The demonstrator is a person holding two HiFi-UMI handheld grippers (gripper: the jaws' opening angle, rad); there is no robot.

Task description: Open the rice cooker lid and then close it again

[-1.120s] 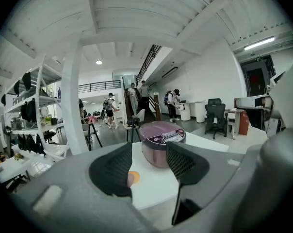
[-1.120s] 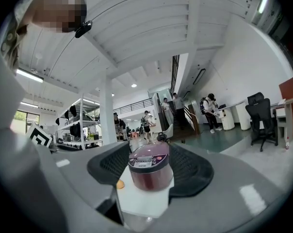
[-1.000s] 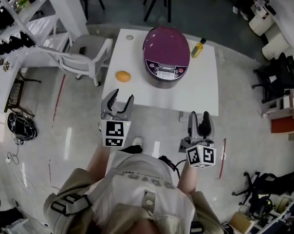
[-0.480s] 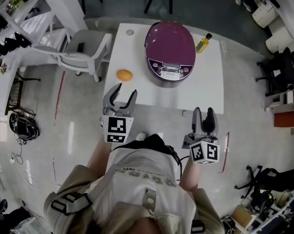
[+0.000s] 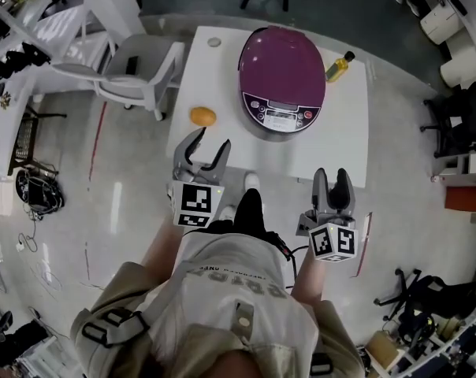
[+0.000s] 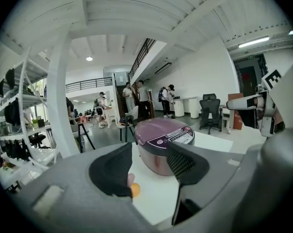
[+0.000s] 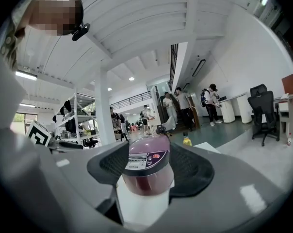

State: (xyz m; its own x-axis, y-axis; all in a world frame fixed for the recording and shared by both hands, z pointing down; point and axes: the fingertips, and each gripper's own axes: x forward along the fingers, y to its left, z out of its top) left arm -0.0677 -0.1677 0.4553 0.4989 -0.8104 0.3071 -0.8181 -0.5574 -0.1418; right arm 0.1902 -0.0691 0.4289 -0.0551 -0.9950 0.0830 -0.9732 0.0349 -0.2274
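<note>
I held the grey left gripper (image 5: 210, 141) and right gripper (image 5: 332, 176) short of the white table (image 5: 326, 142), jaws apart and empty, both lined up on the round purple rice cooker (image 5: 283, 81) standing closed on its far half, ready to reach the lid.

Glossy pale floor (image 5: 120, 211), white table (image 5: 332, 152), white chair (image 5: 143, 73), white shelving (image 5: 21, 30) at left.

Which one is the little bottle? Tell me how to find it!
Find the white table. A big purple rice cooker sits on it, and the bottle is at its right in the head view. Unlike the round orange, it is slim, yellow and dark-capped.
</note>
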